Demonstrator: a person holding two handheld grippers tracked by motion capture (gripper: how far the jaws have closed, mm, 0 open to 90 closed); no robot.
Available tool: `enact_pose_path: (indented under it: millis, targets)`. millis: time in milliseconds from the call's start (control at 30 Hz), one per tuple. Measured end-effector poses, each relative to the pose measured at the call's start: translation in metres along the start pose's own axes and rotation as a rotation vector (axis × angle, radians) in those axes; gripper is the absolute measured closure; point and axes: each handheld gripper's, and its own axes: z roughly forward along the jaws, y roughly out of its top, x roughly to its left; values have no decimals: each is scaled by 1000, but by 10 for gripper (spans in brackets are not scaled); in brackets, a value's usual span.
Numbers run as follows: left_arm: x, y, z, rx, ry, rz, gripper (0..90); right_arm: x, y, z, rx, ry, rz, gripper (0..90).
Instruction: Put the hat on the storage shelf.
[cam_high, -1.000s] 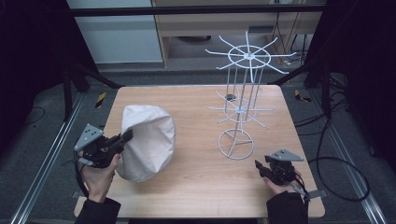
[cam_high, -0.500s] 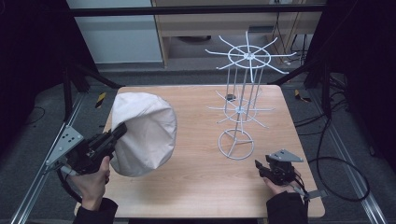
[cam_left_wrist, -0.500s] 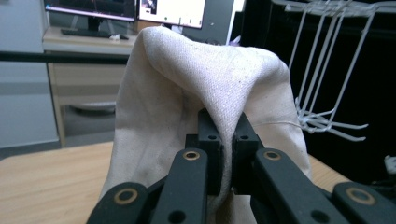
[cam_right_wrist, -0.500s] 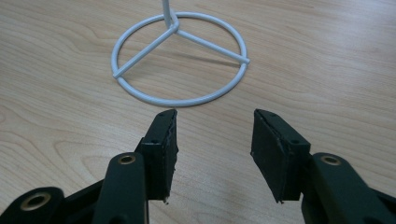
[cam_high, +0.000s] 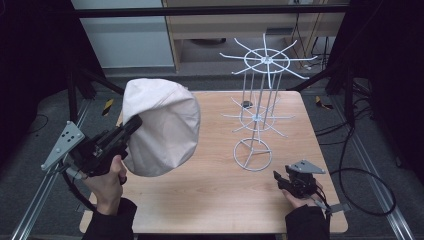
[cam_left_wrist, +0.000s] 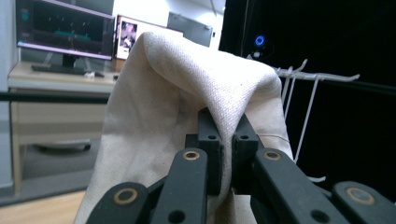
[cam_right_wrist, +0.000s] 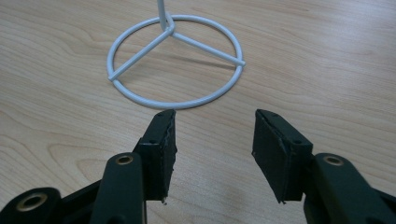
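The left gripper (cam_high: 131, 126) is clamping a fold of the cream-coloured canvas cloth hat (cam_high: 160, 127) and holding it raised above the left half of the light wooden tabletop (cam_high: 215, 190); in the left gripper view the fabric is pinched tightly between the two black pads (cam_left_wrist: 209, 154). The right gripper (cam_high: 280, 181) is resting near the front right edge of the tabletop, its jaws having just been opening, now standing apart with nothing between them, and pointing toward the ring-shaped base of the white wire display rack (cam_high: 254, 150).

Risks, as judged from here: the grip is taking only a thin fold, so the hat may be slipping free if swung quickly; the hanging fabric may be catching on one of the rack's thin upper arms (cam_high: 267, 60), and a sideways push could be tipping the light rack, since the right gripper is not steadying its base (cam_right_wrist: 175, 63).

Hard to make out: the hat's opening and brim are turned away, a small dark object (cam_high: 246, 104) behind the rack's pole is too small to identify, and the rack's top is cut off in the right gripper view.
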Motion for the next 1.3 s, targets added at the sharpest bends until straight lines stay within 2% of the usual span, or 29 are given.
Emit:
enact_pose_path:
  millis: [267,567,833,1300]
  targets:
    - [-16,16,22,-42,-45,-3,857,-1,0,0,-5,2,1,494]
    - [-31,31,40,-96,-81,-12,857,-1,-1,1,3,8,3,495]
    - [-40,41,51,-155,-105,-32,857,-1,-1,2,5,16,16,495]
    - [-55,45,79,-162,-135,-46,857,-2,-2,3,2,14,8,494]
